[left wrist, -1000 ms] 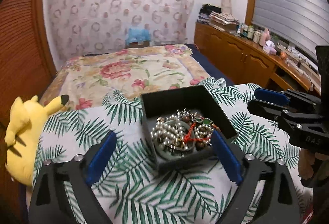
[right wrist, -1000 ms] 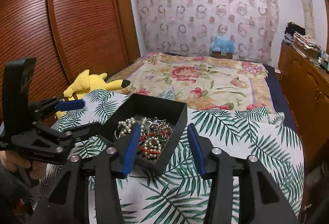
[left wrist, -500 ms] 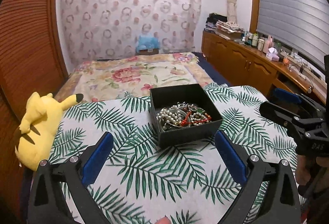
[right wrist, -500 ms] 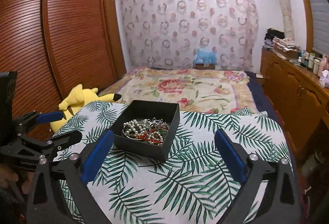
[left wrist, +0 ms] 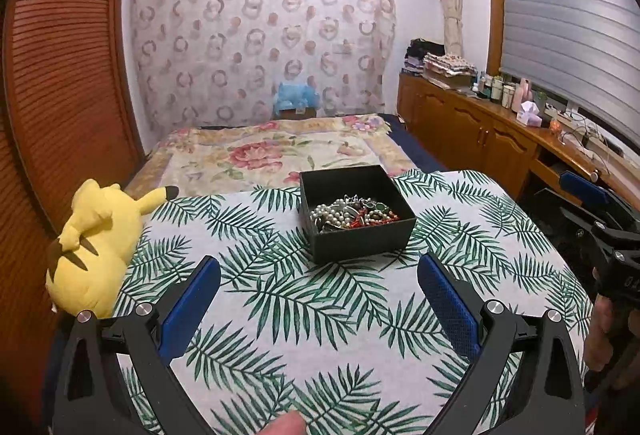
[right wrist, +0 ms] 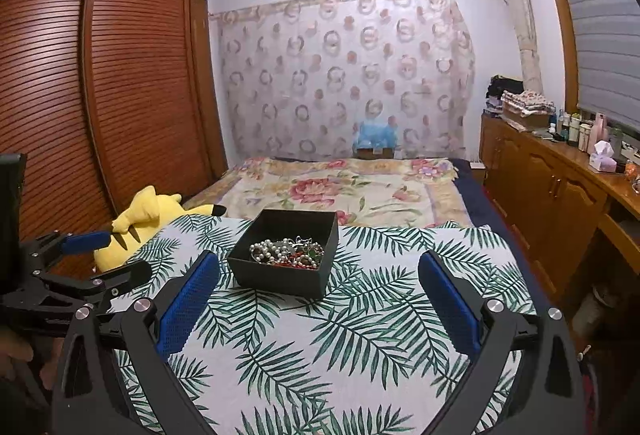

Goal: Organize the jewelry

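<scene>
Here, one black box [left wrist: 356,223] sits on the palm-leaf cloth of the worktop [left wrist: 340,315], holding a single tangled heap of jewelry [left wrist: 352,213]: white pearl strands, red beads and a few green stones, too knotted to count piece by piece. Two hand-held grippers are in view. The left hand-held gripper [left wrist: 318,309] is released, its blue pads spread wide with nothing between them; the box lies ahead of it, beyond the fingertips and apart from them. The right hand-held gripper [right wrist: 318,309] is likewise released and empty, with the box ahead and slightly toward its left pad, not touching. One yellow plush toy [left wrist: 96,243] lies at the left edge of the worktop, beside the bed [left wrist: 272,151].
</scene>
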`<state>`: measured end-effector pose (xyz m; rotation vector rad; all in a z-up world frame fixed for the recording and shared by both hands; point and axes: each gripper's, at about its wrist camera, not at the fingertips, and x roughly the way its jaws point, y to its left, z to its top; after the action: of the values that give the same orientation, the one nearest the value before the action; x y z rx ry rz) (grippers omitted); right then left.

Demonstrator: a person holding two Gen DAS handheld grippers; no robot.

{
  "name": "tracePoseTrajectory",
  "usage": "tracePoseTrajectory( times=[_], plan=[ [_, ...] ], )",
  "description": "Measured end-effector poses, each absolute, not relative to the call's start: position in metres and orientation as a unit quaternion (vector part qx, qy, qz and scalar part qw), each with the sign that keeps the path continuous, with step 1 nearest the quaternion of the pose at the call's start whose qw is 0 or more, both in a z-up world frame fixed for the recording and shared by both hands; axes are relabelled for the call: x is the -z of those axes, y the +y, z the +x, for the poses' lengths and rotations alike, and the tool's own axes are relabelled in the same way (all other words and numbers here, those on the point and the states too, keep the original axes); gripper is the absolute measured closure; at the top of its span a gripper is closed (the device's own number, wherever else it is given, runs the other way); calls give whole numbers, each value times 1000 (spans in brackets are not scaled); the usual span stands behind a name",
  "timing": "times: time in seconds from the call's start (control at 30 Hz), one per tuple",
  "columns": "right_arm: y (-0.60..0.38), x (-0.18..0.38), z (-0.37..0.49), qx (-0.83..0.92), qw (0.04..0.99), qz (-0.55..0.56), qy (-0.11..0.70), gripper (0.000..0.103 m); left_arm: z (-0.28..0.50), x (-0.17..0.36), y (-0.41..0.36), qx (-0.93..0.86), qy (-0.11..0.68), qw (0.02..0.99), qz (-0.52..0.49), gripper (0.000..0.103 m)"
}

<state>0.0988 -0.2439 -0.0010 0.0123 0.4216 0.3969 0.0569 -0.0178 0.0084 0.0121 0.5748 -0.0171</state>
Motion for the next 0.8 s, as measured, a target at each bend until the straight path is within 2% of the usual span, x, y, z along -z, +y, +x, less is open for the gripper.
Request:
tracePoseTrajectory(
  times=[0.8],
  plan=[
    [-245, 6, 90, -185, 961, 0, 208, 3, 45, -11, -22, 5, 273, 962, 0, 8]
  ],
)
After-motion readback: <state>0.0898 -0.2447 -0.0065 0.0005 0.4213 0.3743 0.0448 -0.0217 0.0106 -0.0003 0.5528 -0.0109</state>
